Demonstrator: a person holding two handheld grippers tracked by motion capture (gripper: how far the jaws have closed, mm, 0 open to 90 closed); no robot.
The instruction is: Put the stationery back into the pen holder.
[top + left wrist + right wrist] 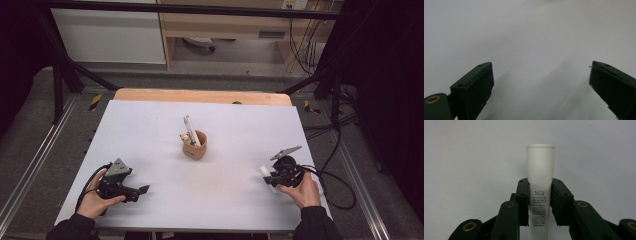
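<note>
A brown cup [195, 146] stands at the middle of the white table [150, 130], with a white tube [191, 128] and a small tan figure leaning in it. My right gripper [271, 179] is at the table's right front, shut on another white tube [540, 182] with small print on it, cap end pointing away from the jaws. That tube [265, 173] pokes out to the left of the gripper in the high view. My left gripper [141, 190] rests at the left front, open, with only bare table between its fingers [475, 87].
A wooden strip [200, 95] runs along the table's far edge. Black frame bars and cables [330, 145] lie to the right of the table. Shelving stands behind it.
</note>
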